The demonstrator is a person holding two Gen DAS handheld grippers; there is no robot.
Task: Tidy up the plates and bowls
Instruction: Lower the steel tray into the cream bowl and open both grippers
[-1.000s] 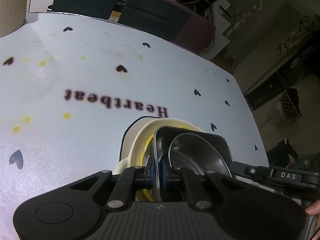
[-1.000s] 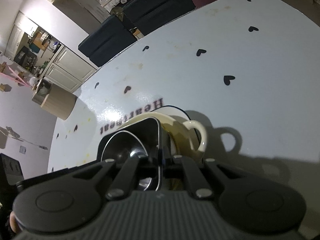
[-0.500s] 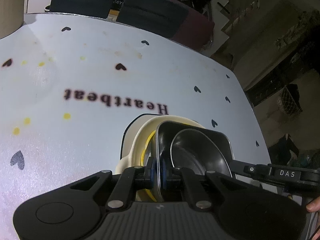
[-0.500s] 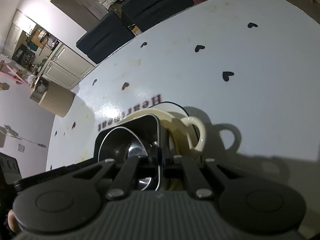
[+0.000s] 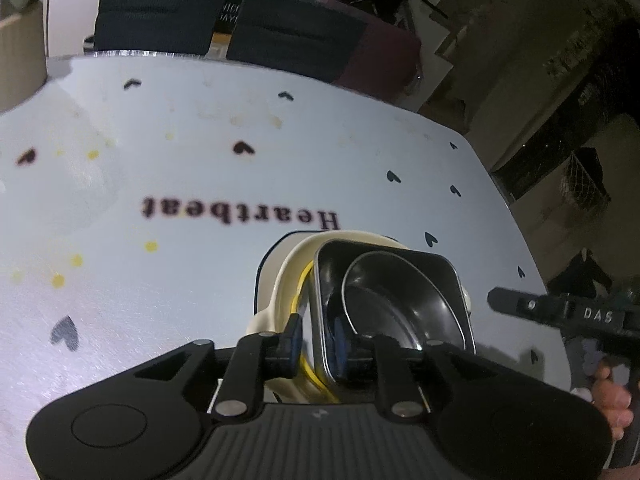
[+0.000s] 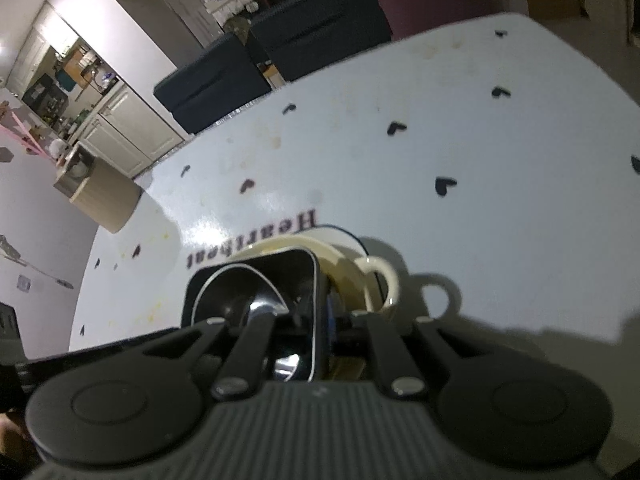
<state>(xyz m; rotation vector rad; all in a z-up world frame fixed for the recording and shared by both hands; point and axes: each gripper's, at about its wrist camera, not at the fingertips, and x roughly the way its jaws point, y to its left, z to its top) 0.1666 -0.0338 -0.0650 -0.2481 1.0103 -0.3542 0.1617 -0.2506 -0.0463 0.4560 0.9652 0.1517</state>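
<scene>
Left gripper: angled down over the near edge of the stack; its jaws had just been opening and stood a little apart, straddling the left rim of the black square dish. The left pad sat clear of the rim with a gap showing; whether the right pad touched the inner wall could not be told.
Right gripper: also tilted downward, at the dish's right rim; its jaws had just been opening slightly, with the rim between them, and the gap was narrow. Whether the pads pressed on the rim could not be told.
Right hand: seen at the lower right of the left wrist view, fingers wrapped round the handle of the right gripper.
Black square dish: on top of the stack, holding a smaller round dark bowl inside it.
Cream bowl: beneath the black dish, with a yellow rim showing inside it and a looped handle on its right side.
Plate: white with a dark edge, at the bottom of the stack.
Table: white with black hearts and the word "Heartbeat"; the stack stood just in front of that word.
Chairs: dark, at the far side of the table.
</scene>
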